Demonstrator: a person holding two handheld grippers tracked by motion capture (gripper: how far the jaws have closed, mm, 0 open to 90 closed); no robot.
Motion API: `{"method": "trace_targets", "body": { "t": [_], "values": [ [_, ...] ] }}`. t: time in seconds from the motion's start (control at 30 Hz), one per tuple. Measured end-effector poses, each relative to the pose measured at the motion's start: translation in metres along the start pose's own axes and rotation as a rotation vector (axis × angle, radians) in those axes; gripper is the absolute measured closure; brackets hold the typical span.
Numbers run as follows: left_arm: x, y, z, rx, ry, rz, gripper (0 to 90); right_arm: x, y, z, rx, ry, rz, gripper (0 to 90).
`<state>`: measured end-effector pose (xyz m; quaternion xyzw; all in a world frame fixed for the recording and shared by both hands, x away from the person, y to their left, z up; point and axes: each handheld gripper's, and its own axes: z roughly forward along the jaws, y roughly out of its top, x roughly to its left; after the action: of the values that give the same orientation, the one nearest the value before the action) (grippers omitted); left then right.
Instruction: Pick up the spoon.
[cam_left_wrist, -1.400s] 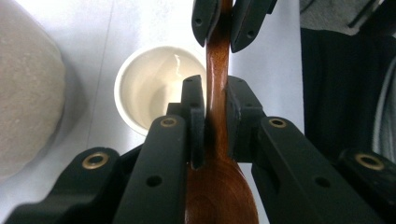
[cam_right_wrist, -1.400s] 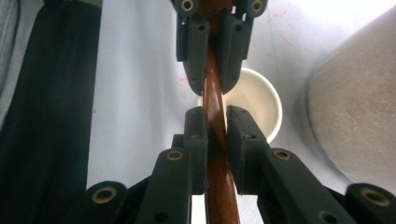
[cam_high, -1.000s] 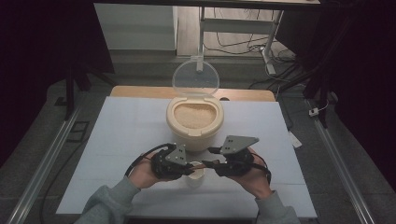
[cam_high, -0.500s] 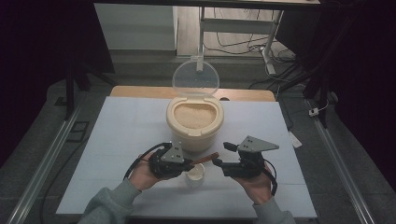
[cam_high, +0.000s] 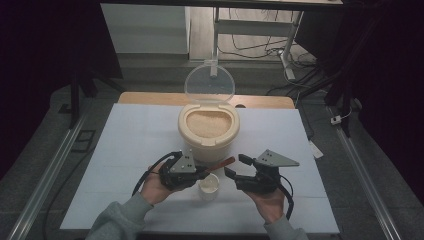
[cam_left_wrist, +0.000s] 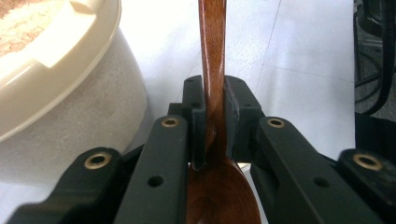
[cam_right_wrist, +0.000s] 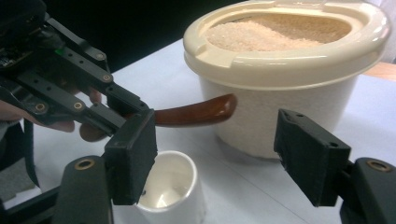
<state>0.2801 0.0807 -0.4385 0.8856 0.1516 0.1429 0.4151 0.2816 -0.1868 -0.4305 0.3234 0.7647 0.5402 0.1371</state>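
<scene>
1. Rice container (cam_high: 209, 131): it is standing open at the middle of the table (cam_high: 125, 150), its clear lid (cam_high: 209, 84) tipped up behind it and grain lying almost level with the rim. With the fill that high, you are risking spilled grain at any deep or fast scoop, and a push against the wall could shove the whole tub.

2. Right gripper (cam_high: 234, 166): its jaws have just been opening and are now standing wide with nothing between them, framing the tub and the cup in the right gripper view. You are hovering close to both; drifting left could tip the cup or knock the spoon handle.

3. Left gripper (cam_high: 204, 171): you are clamping it tight on the wooden spoon (cam_right_wrist: 196, 112), at the neck where the bowl meets the handle, as the left gripper view (cam_left_wrist: 212, 116) is showing. The handle is pointing out toward the right gripper, just in front of the tub. The grip is sitting on a narrow, polished, tapering part, so the spoon could be twisting or sliding once loaded.

4. White cup (cam_high: 208, 185): it is standing upright between the two grippers, just in front of the tub, looking empty. It is small and light, so it will be toppling easily, and its narrow mouth is inviting missed pours.
</scene>
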Motion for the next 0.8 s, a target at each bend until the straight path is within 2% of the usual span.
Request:
{"method": "trace_targets", "body": {
  "t": [0.43, 0.8],
  "values": [
    [-0.006, 0.006, 0.002, -0.027, 0.013, 0.013, 79.2, 0.007, -0.004, 0.01, -0.063, 0.025, 0.07, 46.1],
    [-0.009, 0.008, 0.003, -0.021, 0.027, 0.035, 79.3, 0.01, -0.004, 0.011, -0.116, 0.037, 0.108, 57.2]
  ]
}}
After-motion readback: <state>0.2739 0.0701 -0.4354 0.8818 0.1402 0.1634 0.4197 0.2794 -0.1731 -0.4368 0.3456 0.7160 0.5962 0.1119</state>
